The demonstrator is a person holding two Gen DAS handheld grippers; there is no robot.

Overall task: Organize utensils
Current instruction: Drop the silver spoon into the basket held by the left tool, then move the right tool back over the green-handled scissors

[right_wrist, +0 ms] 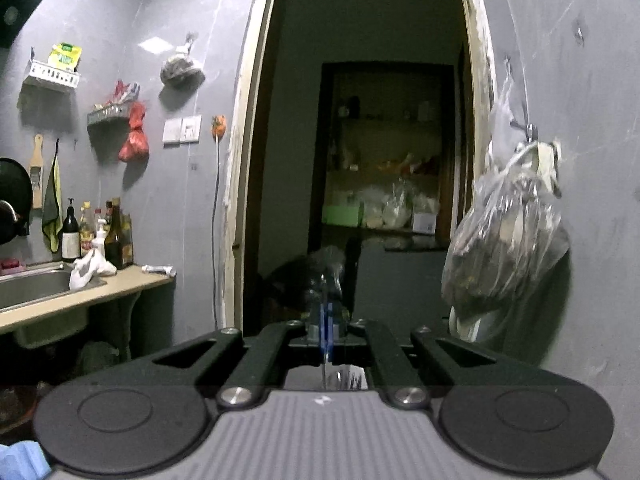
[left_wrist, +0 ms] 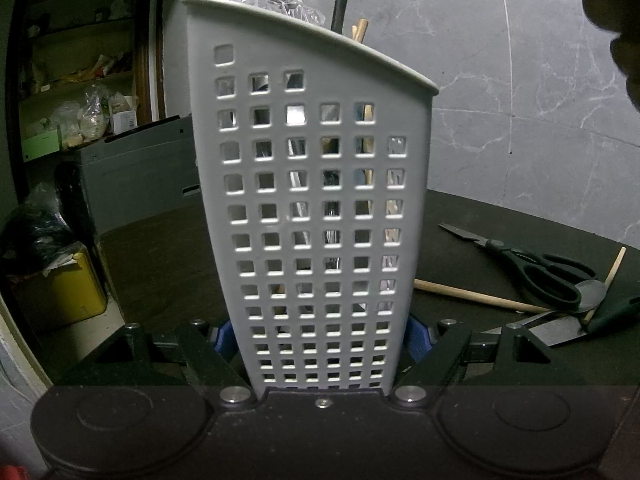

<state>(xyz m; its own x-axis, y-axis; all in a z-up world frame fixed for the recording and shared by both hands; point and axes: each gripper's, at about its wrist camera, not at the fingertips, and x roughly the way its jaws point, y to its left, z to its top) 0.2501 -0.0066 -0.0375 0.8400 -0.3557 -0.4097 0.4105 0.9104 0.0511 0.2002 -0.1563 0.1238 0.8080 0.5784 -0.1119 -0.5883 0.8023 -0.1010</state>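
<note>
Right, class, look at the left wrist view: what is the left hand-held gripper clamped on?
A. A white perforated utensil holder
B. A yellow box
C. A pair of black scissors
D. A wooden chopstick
A: the blue pads of the left hand-held gripper press on both sides of the white perforated utensil holder, while the scissors and the chopstick lie loose on the dark table.

Left gripper (left_wrist: 322, 340) clamped, right gripper (right_wrist: 325, 316) closed, level.
</note>
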